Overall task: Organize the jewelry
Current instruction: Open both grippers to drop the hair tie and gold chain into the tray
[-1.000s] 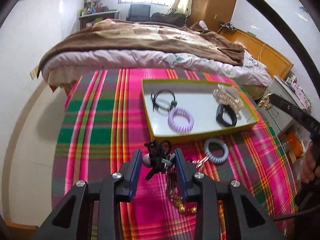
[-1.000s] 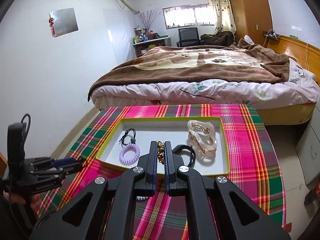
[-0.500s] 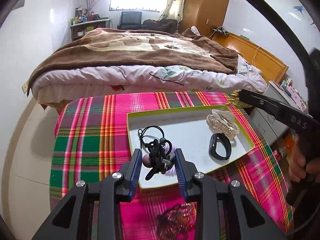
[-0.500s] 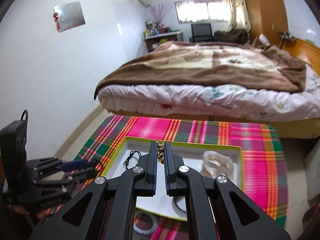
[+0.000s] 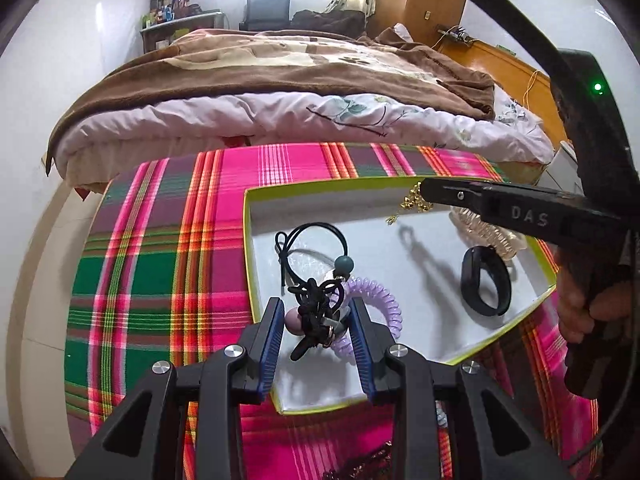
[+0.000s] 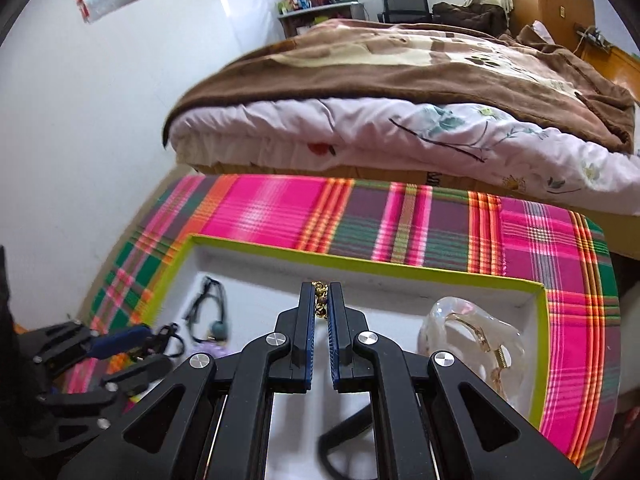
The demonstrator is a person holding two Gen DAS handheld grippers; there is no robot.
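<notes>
A white tray with a lime-green rim (image 5: 249,240) (image 6: 360,265) lies on the plaid cloth. My left gripper (image 5: 315,312) is shut on a tangled black hair tie with beads (image 5: 316,316) and hovers over the tray's near left part; the right wrist view shows it too (image 6: 154,346). My right gripper (image 6: 322,287) is shut on a gold chain (image 6: 320,300), which dangles over the tray's far side (image 5: 412,205). In the tray lie a black tie with a teal bead (image 5: 320,236), a purple spiral tie (image 5: 386,300), a black band (image 5: 486,288) and a clear hair claw (image 6: 468,340).
The pink and green plaid cloth (image 5: 160,280) covers the table, with a bed (image 5: 280,92) just beyond its far edge. Dark beaded jewelry (image 5: 372,460) lies on the cloth near the tray's front. A hand (image 5: 580,308) grips the right tool.
Both grippers moved forward and down over the tray. The left carried the black hair tie from the cloth to above the tray; the right brought the gold chain toward its far side.
</notes>
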